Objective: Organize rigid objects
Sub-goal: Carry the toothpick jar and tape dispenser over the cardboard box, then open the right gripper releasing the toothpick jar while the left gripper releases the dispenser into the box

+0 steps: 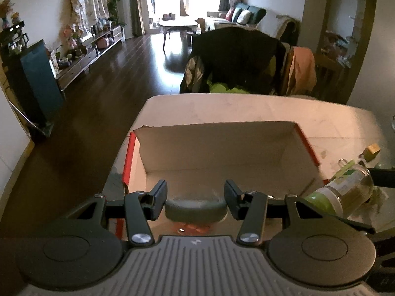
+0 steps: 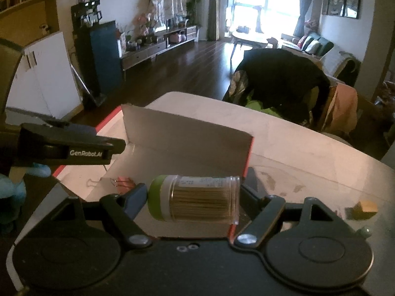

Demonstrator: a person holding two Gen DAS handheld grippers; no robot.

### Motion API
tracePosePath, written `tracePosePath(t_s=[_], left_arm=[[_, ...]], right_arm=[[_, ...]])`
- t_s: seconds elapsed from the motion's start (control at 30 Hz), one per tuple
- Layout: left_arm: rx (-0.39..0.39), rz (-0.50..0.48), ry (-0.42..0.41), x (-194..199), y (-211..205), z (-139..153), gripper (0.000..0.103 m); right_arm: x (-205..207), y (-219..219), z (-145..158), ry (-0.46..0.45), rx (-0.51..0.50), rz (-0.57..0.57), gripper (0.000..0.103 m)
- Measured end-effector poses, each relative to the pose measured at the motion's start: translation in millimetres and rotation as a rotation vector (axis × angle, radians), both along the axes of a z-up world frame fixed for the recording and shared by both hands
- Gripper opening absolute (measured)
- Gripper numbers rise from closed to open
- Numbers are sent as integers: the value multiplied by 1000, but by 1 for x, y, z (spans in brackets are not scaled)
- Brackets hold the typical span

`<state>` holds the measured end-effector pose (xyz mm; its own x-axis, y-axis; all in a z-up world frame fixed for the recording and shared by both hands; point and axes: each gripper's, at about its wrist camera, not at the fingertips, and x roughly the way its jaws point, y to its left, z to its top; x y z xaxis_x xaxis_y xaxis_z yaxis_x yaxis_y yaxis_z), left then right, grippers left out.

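Observation:
My left gripper [image 1: 196,197] is shut on a dark grey rounded object [image 1: 196,209], held just over the near edge of an open white cardboard box with red sides [image 1: 217,145]. Sideways between the pads of my right gripper [image 2: 193,196] is a clear jar with a green lid, full of thin sticks [image 2: 202,199]. It hangs over the box's near right corner [image 2: 248,153]. The jar [image 1: 345,192] also shows at the right in the left wrist view. Pink binder clips [image 2: 122,182] lie inside the box. A finger of the left gripper [image 2: 74,151] reaches in from the left.
The box stands on a pale table [image 1: 222,108]. A small wooden-topped piece [image 2: 365,208] sits on the table right of the box. A chair draped with dark and orange clothing [image 1: 237,59] stands behind the table. Dark wooden floor [image 1: 111,79] lies to the left.

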<state>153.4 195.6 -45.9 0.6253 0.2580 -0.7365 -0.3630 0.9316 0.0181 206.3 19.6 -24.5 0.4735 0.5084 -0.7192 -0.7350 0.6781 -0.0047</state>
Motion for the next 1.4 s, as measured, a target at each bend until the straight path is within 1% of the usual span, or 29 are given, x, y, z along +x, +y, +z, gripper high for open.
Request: tracePosePath(t_s=[0.07, 0.2, 0.3, 0.43, 0.57, 0.73, 0.87, 1.0, 1.07, 1.23, 1.4], left_arm=[[1, -18, 9, 7, 8, -5, 50], [-15, -43, 55, 24, 19, -22, 47], [-43, -30, 85, 34, 28, -34, 47], [-72, -28, 113, 40, 36, -44, 47], [-96, -35, 142, 41, 40, -58, 47], [-93, -42, 155, 43, 39, -66, 47], [-99, -43, 157, 45, 40, -67, 47], [-99, -50, 159, 47, 42, -66, 47], [-100, -51, 158, 46, 43, -66, 47], [-99, -53, 153, 44, 43, -65, 47], [-122, -47, 147, 38, 42, -61, 48]], right_arm=[[2, 10, -5, 13, -11, 5, 80], [8, 31, -20, 58, -49, 15, 80], [12, 44, -33, 92, -82, 25, 80], [18, 54, -47, 146, -111, 5, 80], [13, 62, -46, 118, -136, 16, 80], [14, 77, -51, 70, -166, 30, 80], [19, 83, -55, 76, -181, 64, 83], [20, 85, -61, 76, -201, 75, 85], [20, 86, -63, 78, -210, 75, 84], [23, 79, -64, 95, -191, 62, 84], [22, 65, -53, 102, -150, 57, 85]])
